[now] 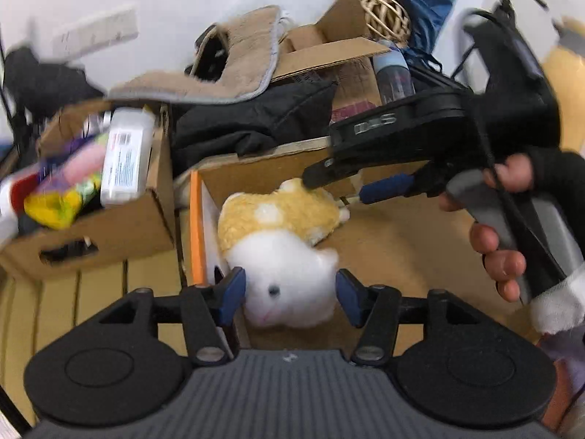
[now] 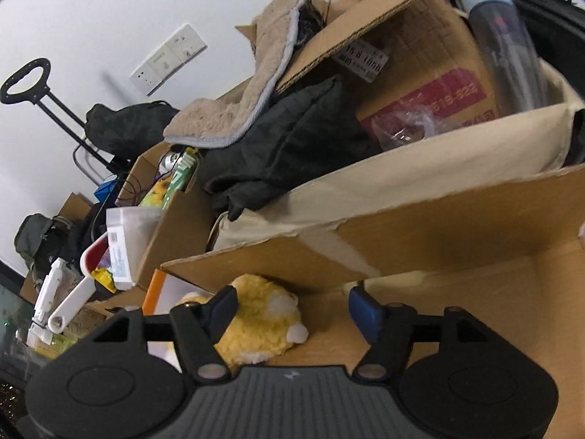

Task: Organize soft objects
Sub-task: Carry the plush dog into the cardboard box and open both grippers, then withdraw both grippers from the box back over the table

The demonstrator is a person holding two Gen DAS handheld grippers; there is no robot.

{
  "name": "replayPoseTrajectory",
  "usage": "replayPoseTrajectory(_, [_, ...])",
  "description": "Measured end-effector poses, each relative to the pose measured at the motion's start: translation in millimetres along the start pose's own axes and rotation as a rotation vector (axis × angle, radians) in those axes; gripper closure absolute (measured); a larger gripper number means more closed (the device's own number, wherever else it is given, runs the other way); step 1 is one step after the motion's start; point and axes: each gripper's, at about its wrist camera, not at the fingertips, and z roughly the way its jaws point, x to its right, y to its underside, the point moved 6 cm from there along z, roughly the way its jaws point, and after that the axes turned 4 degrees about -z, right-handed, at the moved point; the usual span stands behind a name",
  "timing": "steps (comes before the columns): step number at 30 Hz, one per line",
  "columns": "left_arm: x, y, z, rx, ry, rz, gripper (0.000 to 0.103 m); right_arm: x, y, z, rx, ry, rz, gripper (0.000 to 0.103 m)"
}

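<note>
Down in the open box [image 1: 384, 226] lies the plush [image 1: 281, 241], yellow back toward the far wall, white belly and face toward me, resting on the cardboard floor near the box's left corner. My left tongs [image 1: 289, 294] hang right over its white end; the blue pads [image 1: 234, 289] sit either side of the face, spread, and I can't see them pressing into the fur, so I call them open, nothing gripped. My right tongs [image 1: 334, 188] come in from the right in the left view, my hand [image 1: 497, 226] around the grey grip, tips just at the yellow back's far edge. From the right wrist view the right tongs [image 2: 292, 309] stand wide open; the left finger [image 2: 219, 311] overlaps the plush [image 2: 263, 325], the right pad is over bare cardboard, nothing clamped. Contact between that finger and the fur: can't tell. An orange-edged white panel [image 1: 199, 226] stands at the box's left side. Left of it is a smaller carton [image 1: 109, 226] with a white bottle [image 1: 126, 153] and colourful packets. Behind, a black jacket [image 1: 256, 117] lies draped over the far flap, a beige mat [image 1: 234, 69] on top of that, and a taller carton [image 2: 420, 73] with a water bottle [image 2: 501, 36] leaning on it. Left view is motion-blurred at the edges.
</note>
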Motion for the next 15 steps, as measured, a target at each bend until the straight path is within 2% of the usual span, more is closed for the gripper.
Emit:
replayPoseTrajectory(2, [-5,-4,-12,-0.008,-0.008,-0.048,0.047,-4,-3,-22,0.013,-0.002,-0.011,0.035])
replayPoseTrajectory(6, [-5,-23,-68,0.034,-0.025,-0.077,0.044,-20,-7,-91,0.033,0.013,-0.088,0.035])
replayPoseTrajectory(11, [17,-44,-169,0.135,-0.039,-0.08,0.033,-38,-7,-209,0.085,0.03,-0.169,0.028])
replayPoseTrajectory(12, [23,-47,-190,0.155,-0.038,-0.076,0.028,-41,-5,-230,0.093,0.031,-0.184,0.027])
replayPoseTrajectory(15, [40,-48,-238,0.188,-0.042,-0.08,0.026,-47,5,-295,0.143,0.039,-0.211,0.024])
